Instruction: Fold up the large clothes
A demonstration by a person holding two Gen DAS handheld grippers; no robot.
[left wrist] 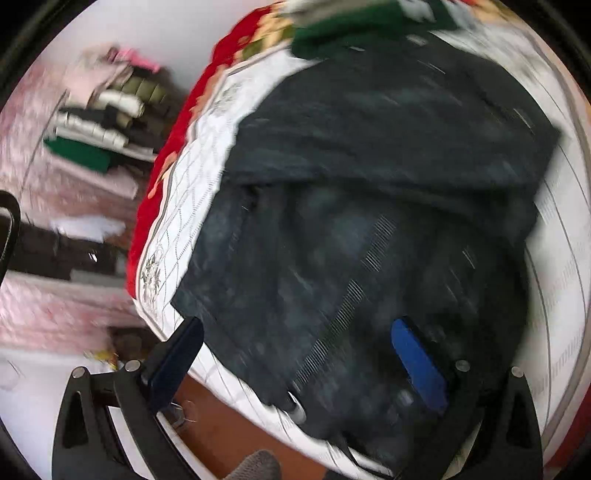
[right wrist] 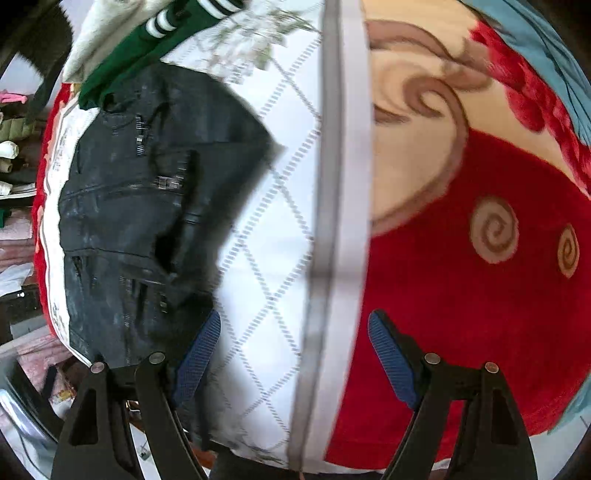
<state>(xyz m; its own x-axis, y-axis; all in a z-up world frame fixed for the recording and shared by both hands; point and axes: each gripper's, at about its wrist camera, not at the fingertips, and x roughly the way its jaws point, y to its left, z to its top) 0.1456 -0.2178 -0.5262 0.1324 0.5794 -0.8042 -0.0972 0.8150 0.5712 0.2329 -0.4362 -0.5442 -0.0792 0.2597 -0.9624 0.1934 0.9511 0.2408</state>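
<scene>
A dark denim jacket point(left wrist: 369, 206) lies partly folded on a white quilted mat point(left wrist: 184, 206). It also shows in the right wrist view point(right wrist: 140, 206), at the left. My left gripper point(left wrist: 295, 354) is open just above the jacket's near edge, one pad off the edge, one pad over the cloth. My right gripper point(right wrist: 291, 354) is open and empty over the white mat point(right wrist: 273, 221), right of the jacket.
A green garment point(left wrist: 354, 33) with white stripes lies at the jacket's far end, also seen in the right wrist view point(right wrist: 147, 48). A red patterned blanket point(right wrist: 461, 277) lies under the mat. Shelves of folded clothes point(left wrist: 103, 122) stand to the left.
</scene>
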